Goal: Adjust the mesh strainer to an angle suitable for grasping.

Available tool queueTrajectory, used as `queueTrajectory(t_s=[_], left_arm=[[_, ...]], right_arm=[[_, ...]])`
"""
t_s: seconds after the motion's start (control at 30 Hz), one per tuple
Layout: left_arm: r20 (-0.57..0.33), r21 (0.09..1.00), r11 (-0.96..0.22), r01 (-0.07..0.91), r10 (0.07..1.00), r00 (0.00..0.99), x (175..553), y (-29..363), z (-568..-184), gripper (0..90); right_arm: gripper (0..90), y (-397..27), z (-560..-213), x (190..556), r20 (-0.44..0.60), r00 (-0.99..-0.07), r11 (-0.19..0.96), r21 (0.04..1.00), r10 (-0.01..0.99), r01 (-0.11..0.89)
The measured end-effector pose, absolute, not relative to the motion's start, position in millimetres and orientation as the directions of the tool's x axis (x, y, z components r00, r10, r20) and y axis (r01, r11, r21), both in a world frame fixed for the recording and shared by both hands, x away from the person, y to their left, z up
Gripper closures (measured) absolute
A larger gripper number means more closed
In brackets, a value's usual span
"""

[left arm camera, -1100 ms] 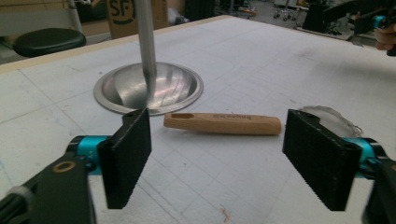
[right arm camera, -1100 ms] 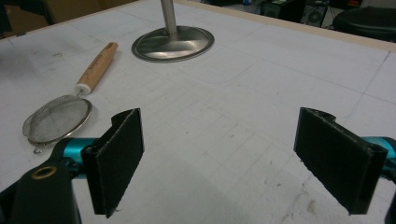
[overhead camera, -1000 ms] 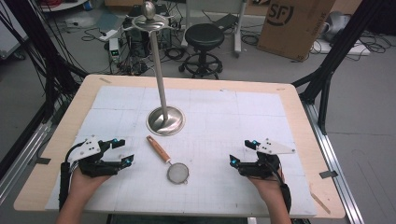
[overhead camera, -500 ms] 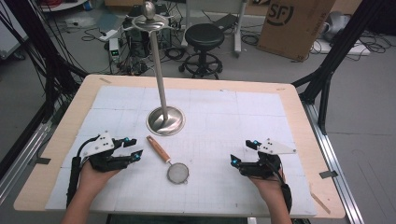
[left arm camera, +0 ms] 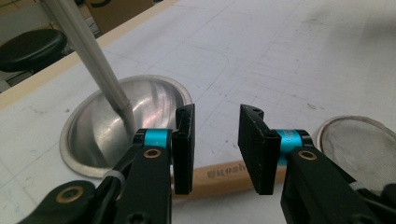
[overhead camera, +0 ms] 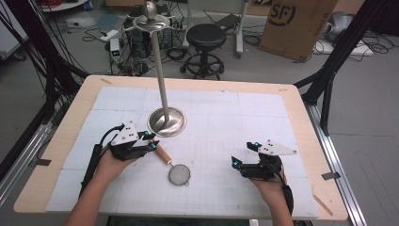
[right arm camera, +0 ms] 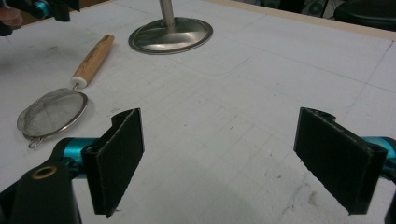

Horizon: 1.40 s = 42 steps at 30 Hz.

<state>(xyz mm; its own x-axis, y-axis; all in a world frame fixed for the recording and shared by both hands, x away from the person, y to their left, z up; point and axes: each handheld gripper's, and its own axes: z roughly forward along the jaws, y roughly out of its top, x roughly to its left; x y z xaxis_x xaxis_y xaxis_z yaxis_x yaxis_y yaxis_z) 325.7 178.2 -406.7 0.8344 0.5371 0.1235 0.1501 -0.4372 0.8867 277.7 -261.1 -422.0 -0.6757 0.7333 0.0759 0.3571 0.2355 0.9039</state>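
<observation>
Against the frames from a second and half a second ago, the left tool (overhead camera: 151, 141) is sitting further in toward the middle of the surface (overhead camera: 84, 101), now at the wooden handle (overhead camera: 162, 153) of the strainer (overhead camera: 179, 174), while the right tool (overhead camera: 243, 154) is showing no shift near the right side. The left tool's jaws have just been closing: they are standing narrow, one on each side of the handle, and in the left gripper view (left arm camera: 216, 142) the pads are not yet pressing on the wood. The right tool's jaws are standing wide with nothing between them (right arm camera: 240, 158). The strainer itself is lying where it lay before, flat on the surface just in front of the round steel base (overhead camera: 167, 121) of the upright stand, whose pole (overhead camera: 159, 70) is rising toward the far edge. Writing: the handle is carrying burnt-in lettering, partly hidden behind the jaws and not fully readable (left arm camera: 224, 173); a cardboard box (overhead camera: 296, 26) on the floor beyond the surface is reading "SF". The strainer's long axis is running diagonally in the high view, the handle end pointing up-left toward the stand base and the mesh bowl (right arm camera: 51, 112) lying at the lower right, nearer the person.
</observation>
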Motion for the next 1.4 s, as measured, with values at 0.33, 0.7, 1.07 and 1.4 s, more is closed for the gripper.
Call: queueTrajectory(t_s=[0.33, 0.7, 1.07, 1.4], left_arm=[[0.124, 0.837, -0.51, 0.198, 0.529, 0.839, 347, 154, -423, 78.4], [0.1, 0.79, -0.552, 0.268, 0.547, 0.831, 354, 160, -436, 80.0], [0.094, 0.774, -0.573, 0.269, 0.525, 0.846, 340, 167, -437, 83.2], [0.093, 0.79, -0.559, 0.252, 0.516, 0.852, 326, 173, -432, 81.8]], right_arm=[[15.0, -260, -424, 278, 0.073, -0.678, 0.244, 0.9, 0.731, 0.36], [15.0, -256, -427, 279, 0.067, -0.685, 0.266, 0.891, 0.726, 0.369], [15.0, -256, -428, 279, 0.067, -0.685, 0.269, 0.889, 0.725, 0.372], [15.0, -253, -430, 279, 0.062, -0.687, 0.28, 0.884, 0.724, 0.374]])
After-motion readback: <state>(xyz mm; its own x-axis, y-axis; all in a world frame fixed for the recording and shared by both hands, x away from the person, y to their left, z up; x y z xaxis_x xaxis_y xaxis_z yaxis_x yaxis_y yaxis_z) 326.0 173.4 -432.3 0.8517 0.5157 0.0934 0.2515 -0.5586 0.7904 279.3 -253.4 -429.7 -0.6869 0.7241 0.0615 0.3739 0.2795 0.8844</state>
